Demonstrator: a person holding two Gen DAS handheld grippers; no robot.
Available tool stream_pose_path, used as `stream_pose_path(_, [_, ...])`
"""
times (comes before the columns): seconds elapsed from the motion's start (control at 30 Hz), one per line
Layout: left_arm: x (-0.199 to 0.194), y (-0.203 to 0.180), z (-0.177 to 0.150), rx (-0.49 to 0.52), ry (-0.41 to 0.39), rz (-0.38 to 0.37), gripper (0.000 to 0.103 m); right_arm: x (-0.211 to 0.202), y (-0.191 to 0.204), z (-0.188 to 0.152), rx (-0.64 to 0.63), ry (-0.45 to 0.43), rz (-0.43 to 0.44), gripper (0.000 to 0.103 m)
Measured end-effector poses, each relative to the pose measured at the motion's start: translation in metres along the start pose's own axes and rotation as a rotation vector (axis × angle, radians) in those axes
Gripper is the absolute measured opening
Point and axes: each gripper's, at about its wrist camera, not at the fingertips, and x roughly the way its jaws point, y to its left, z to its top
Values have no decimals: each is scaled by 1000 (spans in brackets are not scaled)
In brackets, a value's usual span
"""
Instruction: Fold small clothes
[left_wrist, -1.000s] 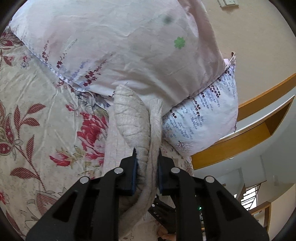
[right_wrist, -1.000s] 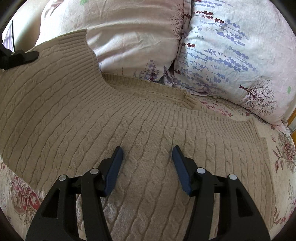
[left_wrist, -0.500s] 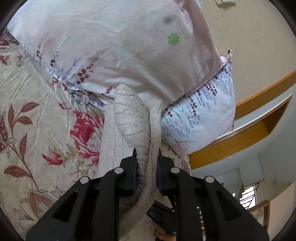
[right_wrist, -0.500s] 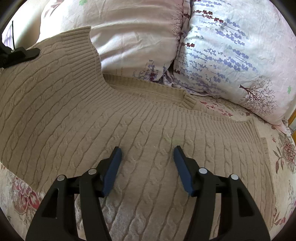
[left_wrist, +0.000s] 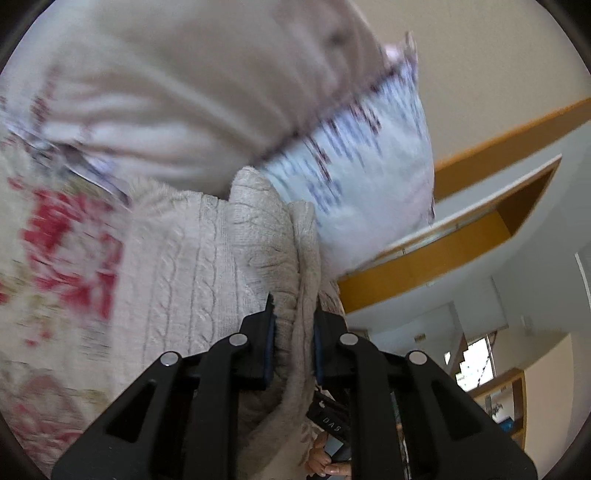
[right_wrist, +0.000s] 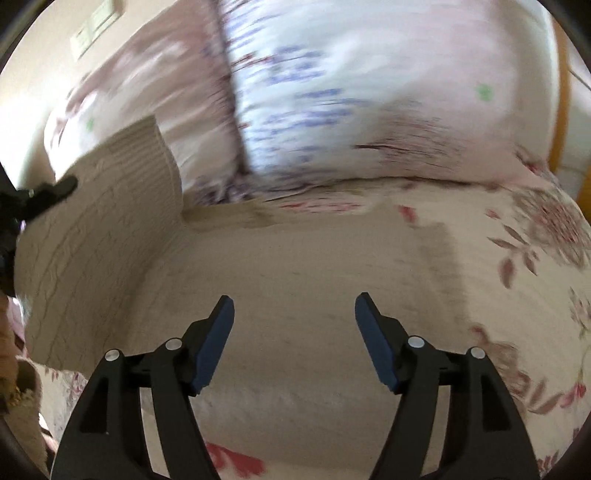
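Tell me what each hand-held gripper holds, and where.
The left hand-held gripper pinches a bunched edge of the beige sweater; the right hand-held gripper is open, holding nothing.

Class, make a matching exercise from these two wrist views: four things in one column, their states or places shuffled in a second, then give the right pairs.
1. left gripper
2. right gripper
3. beige knit sweater
4. pillows

a. lies on the floral bedsheet
b. open over the knit
c. behind the sweater
d. shut on a lifted fold

Pairs: 1-d, 2-b, 3-a, 4-c

Home bedroom, floral bedspread (right_wrist: 535, 258), pillows (left_wrist: 369, 184)
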Motion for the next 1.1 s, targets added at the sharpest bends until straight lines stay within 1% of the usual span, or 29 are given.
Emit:
stream_pose_path(0.17, [62, -20, -20, 13, 97, 1, 15, -21, -52, -1, 117, -25, -33, 70])
stream_pose_path(0.23, [84, -29, -26, 35, 126, 9, 15, -23, -68, -3, 153, -26, -39, 70])
stream_pose_path(0.3, [108, -37, -33, 36, 155, 14, 15, -28, -80, -6, 178, -33, -56, 70])
stream_pose_path(0.33, [126, -41, -39, 33, 176, 16, 15, -30, -86, -7, 191, -37, -60, 70])
stream_pose_path(0.4, [154, -43, -48, 30, 219, 41, 15, -36, -96, -10, 217, -43, -62, 70])
stream_pose_path(0.47, [174, -42, -55, 22, 269, 47, 20, -41, -106, -11, 243, -47, -62, 70])
stream_pose_path(0.5, [179, -41, -61, 10, 294, 22, 20, -44, -112, -12, 250, -44, -62, 70])
stream_pose_path(0.53, [180, -42, -63, 8, 322, -31, 20, -46, -115, -13, 256, -46, -63, 70])
stream_pose_path(0.57, [179, -45, -65, 18, 342, -57, 24, -50, -120, -13, 266, -49, -64, 70])
stream_pose_path(0.6, [174, -49, -65, 34, 346, -62, 30, -51, -124, -11, 278, -51, -62, 70])
stream_pose_path(0.63, [164, -54, -65, 63, 342, -78, 48, -53, -128, -10, 294, -54, -55, 70])
stream_pose_path(0.67, [149, -61, -63, 106, 327, -89, 60, -56, -132, -8, 316, -58, -27, 70])
stream_pose_path(0.7, [138, -64, -61, 134, 308, -90, 62, -58, -135, -7, 331, -62, 0, 70])
stream_pose_path(0.77, [104, -66, -56, 207, 244, -59, 69, -60, -137, -2, 354, -69, 51, 70])
stream_pose_path(0.8, [86, -63, -51, 233, 203, -9, 71, -60, -138, 0, 362, -65, 74, 70])
stream_pose_path(0.83, [78, -61, -47, 241, 181, 28, 73, -59, -137, 3, 367, -56, 97, 70])
stream_pose_path(0.87, [64, -55, -41, 257, 150, 89, 73, -56, -136, 6, 376, -43, 125, 70])
stream_pose_path(0.97, [43, -34, -32, 279, 96, 238, 73, -46, -130, 14, 387, -9, 197, 69])
stream_pose_path(1.03, [38, -17, -28, 263, 88, 315, 73, -38, -124, 20, 386, 16, 218, 69])
stream_pose_path(1.1, [40, -1, -28, 233, 114, 350, 73, -32, -121, 23, 388, 33, 238, 68])
